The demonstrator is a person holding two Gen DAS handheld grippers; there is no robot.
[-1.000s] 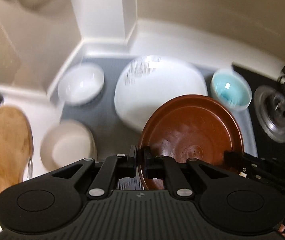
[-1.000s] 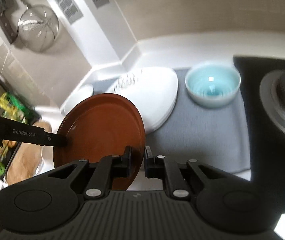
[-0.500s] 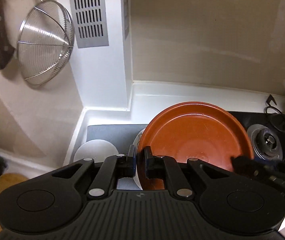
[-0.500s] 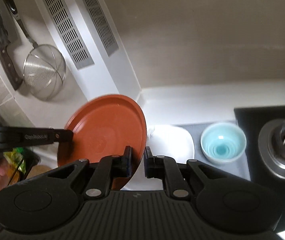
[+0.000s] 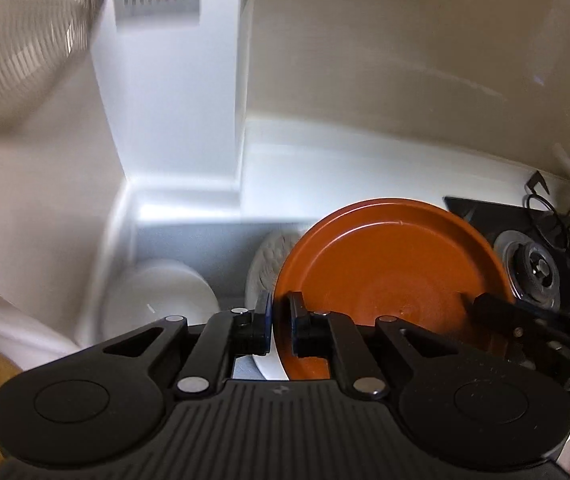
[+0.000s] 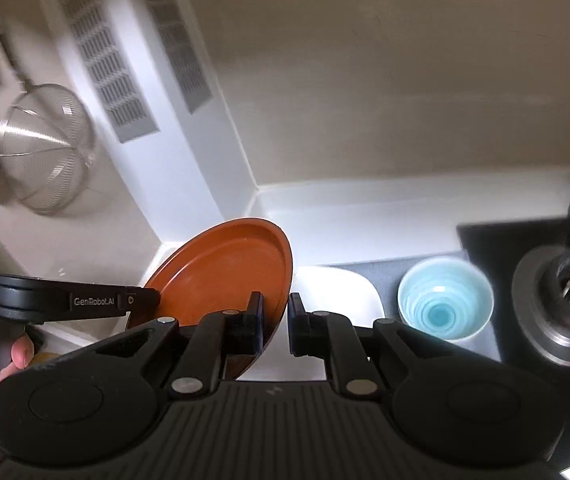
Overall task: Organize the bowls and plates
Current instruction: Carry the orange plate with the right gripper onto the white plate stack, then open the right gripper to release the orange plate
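Observation:
A brown plate (image 5: 389, 276) is held in the air by both grippers. My left gripper (image 5: 281, 320) is shut on its left rim. My right gripper (image 6: 275, 320) is shut on its right rim; the plate (image 6: 225, 276) is tilted and the left gripper's fingers (image 6: 141, 300) reach it from the left. Below lie a large white plate (image 6: 341, 296) (image 5: 265, 264), a white bowl (image 5: 161, 300) and a light blue bowl (image 6: 445, 300), all on a grey mat (image 6: 389, 276).
A gas burner (image 6: 569, 292) on a black hob stands at the right, also in the left wrist view (image 5: 533, 272). A metal strainer (image 6: 45, 144) hangs on the left wall beside a vent grille (image 6: 97, 60). White countertop and corner walls close the back.
Both grippers lifted the brown plate up off the white plate and tilted it; in the last half second the views dropped slightly and moved closer to the counter.

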